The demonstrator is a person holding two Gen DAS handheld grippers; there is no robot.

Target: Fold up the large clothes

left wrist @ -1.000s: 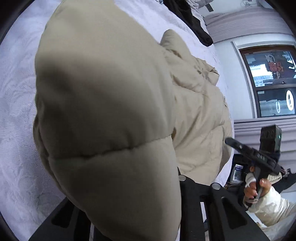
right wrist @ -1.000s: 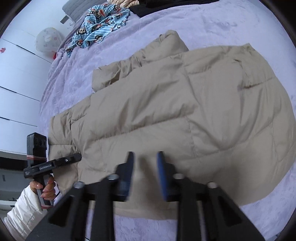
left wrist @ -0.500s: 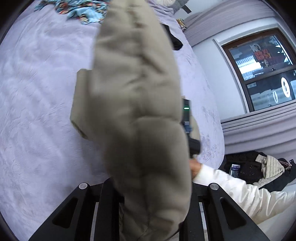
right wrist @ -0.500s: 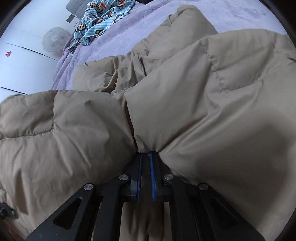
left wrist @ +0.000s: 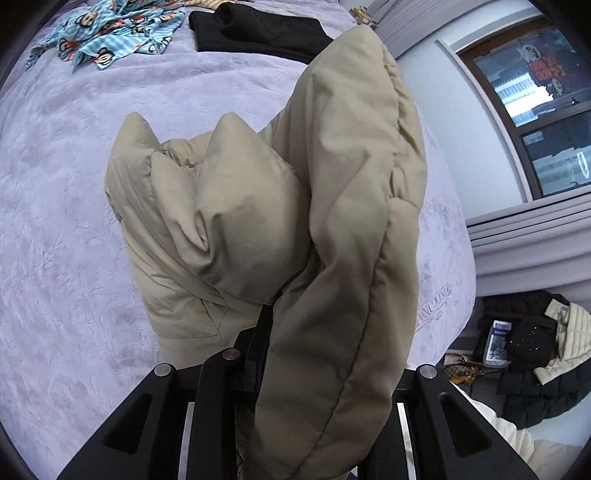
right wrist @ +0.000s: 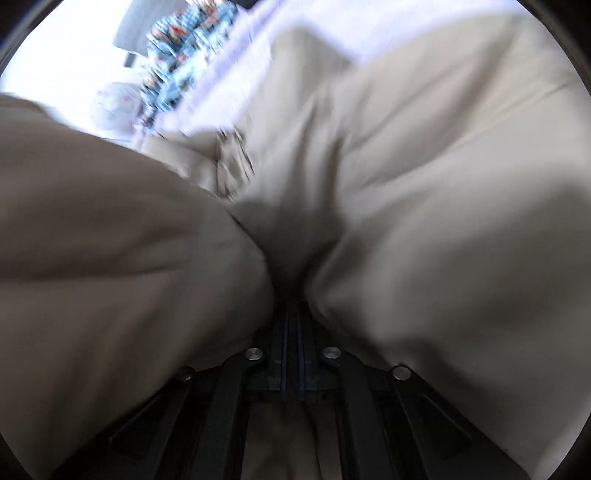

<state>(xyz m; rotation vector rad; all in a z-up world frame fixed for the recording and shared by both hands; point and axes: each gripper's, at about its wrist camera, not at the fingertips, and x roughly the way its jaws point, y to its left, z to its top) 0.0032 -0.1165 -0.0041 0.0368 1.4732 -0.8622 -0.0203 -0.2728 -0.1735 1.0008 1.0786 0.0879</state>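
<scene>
Both grippers grasp the beige puffer jacket (left wrist: 332, 206) above the lavender bed (left wrist: 66, 229). The left gripper (left wrist: 295, 354) fingers pinch a raised fold; the right gripper (right wrist: 293, 325) fingers clench bunched fabric, blurred.

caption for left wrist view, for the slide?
Left gripper clamps the beige puffer jacket, lifted over the lavender bedspread.

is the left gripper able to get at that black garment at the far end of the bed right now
Probably not. The left gripper is shut on the beige puffer jacket, which bulges up between it and the black garment lying far across the lavender bedspread. It would likely have to let go first.
</scene>
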